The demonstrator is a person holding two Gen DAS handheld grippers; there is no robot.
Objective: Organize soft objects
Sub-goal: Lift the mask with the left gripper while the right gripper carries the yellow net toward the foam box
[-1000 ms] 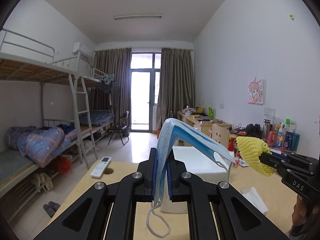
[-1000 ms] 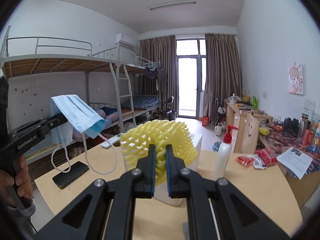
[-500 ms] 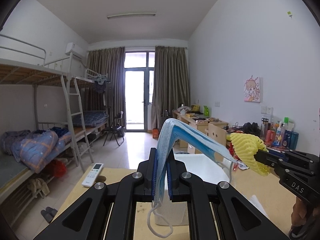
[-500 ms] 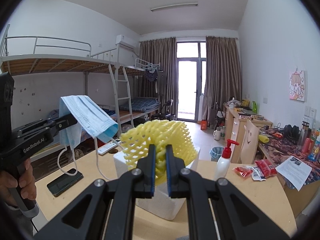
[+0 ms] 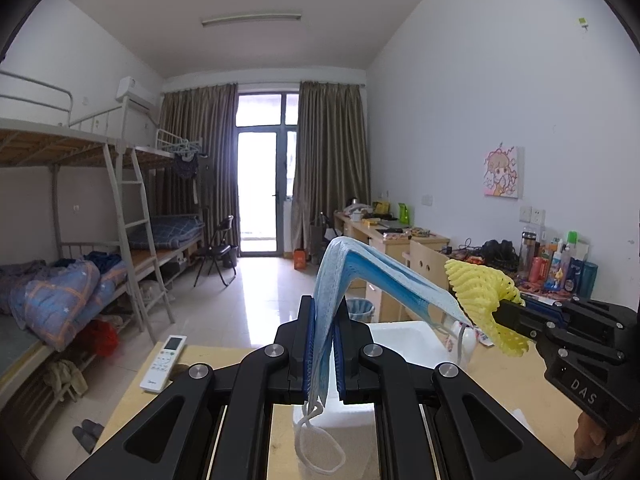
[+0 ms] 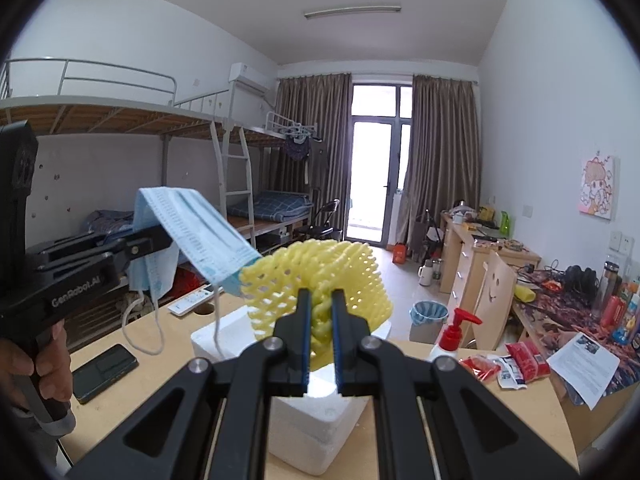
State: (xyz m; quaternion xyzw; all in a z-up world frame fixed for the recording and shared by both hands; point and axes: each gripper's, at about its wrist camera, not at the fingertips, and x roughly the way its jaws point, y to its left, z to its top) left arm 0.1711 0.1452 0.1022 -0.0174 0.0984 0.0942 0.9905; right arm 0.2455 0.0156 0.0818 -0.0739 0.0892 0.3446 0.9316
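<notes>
Through the left wrist view, the left gripper (image 5: 323, 344) is seen with its jaws clamped on a blue surgical mask (image 5: 360, 272), which is folded over the jaws and held in the air, one ear loop (image 5: 316, 448) dangling below. A white foam box (image 5: 404, 334) stands open on the wooden worktop (image 5: 500, 384) directly beyond the jaws, with a remote control (image 5: 164, 362) lying near the worktop's left edge. At the right, the right gripper (image 5: 500, 316) is held level at about the same height, a yellow foam fruit net (image 5: 476, 288) pinched in it and just touching the mask's drooping end. Through the right wrist view, the right gripper (image 6: 320, 320) is shown with its jaws closed on the yellow foam fruit net (image 6: 320, 276), which fans out above the foam box (image 6: 312, 416). The left gripper (image 6: 160, 240) is seen from the side, gripped by a hand (image 6: 40, 364) at the left edge, the mask (image 6: 192, 236) draped over its tip and hanging over the box's near corner. A phone (image 6: 100, 370) lies on the worktop (image 6: 460, 440) beneath it, and a pump bottle (image 6: 452, 334) stands to the right of the box. The carrying step appears to be in hand: both soft items are lifted and gathered over the box. The next move is judged to call for lowering each item into the box opening before the jaws are parted, with care that the ear loop is not caught on the rim.
</notes>
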